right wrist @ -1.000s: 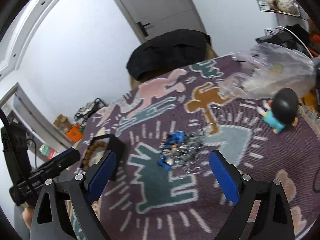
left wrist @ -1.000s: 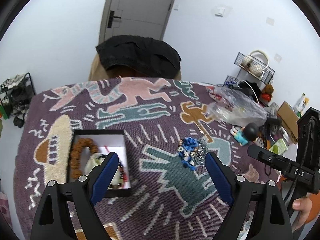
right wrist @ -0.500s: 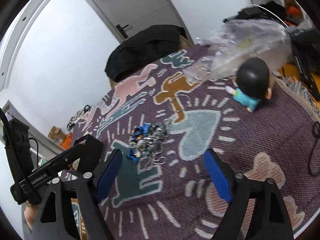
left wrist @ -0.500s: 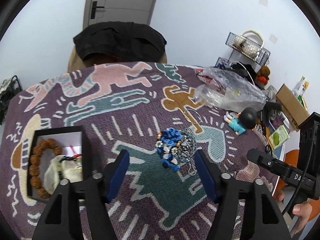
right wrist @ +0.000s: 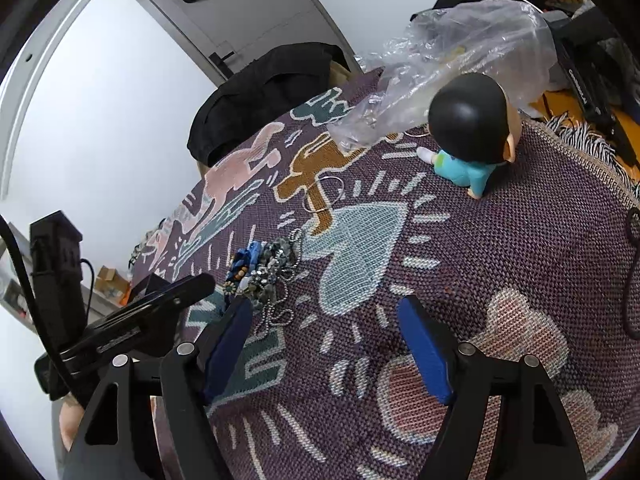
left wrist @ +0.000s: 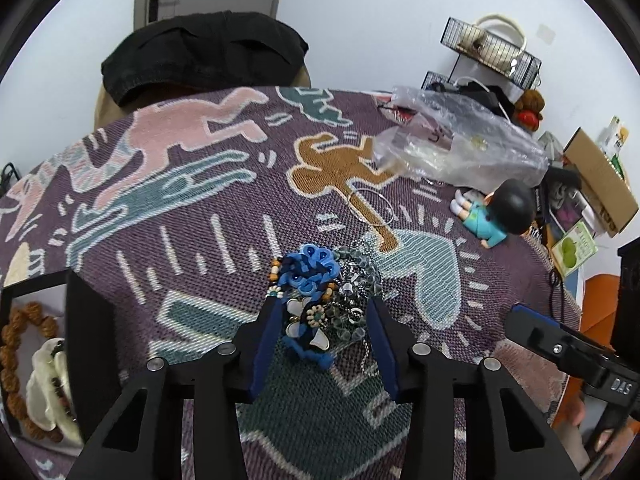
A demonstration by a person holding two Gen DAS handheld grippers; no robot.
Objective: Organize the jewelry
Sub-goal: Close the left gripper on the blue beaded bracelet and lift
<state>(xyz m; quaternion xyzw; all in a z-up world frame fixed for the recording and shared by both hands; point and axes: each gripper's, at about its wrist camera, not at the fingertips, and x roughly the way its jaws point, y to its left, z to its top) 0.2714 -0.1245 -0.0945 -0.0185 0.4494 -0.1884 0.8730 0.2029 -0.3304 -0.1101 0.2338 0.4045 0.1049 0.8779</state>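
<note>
A heap of jewelry (left wrist: 320, 296), blue woven pieces, beads and silver chains, lies on the patterned purple cloth (left wrist: 192, 216). My left gripper (left wrist: 324, 316) is open, its blue fingers on either side of the heap's near half. The heap also shows in the right wrist view (right wrist: 264, 268). My right gripper (right wrist: 324, 328) is open and empty, just right of the heap above the cloth. A black box (left wrist: 80, 312) at the left holds a brown bead bracelet (left wrist: 16, 360) and a white pouch (left wrist: 48, 384). A thin wire hoop (left wrist: 370, 208) lies beyond the heap.
A crumpled clear plastic bag (left wrist: 460, 144) and a black-haired figurine (left wrist: 496, 212) lie at the right. A chair with a black garment (left wrist: 204, 52) stands behind the table. Wire baskets (left wrist: 492, 48), cartons and clutter stand past the right edge.
My left gripper has moved right and forward from the box to the jewelry heap, and its fingers have narrowed around it. My right gripper has drifted right and closer to the cloth.
</note>
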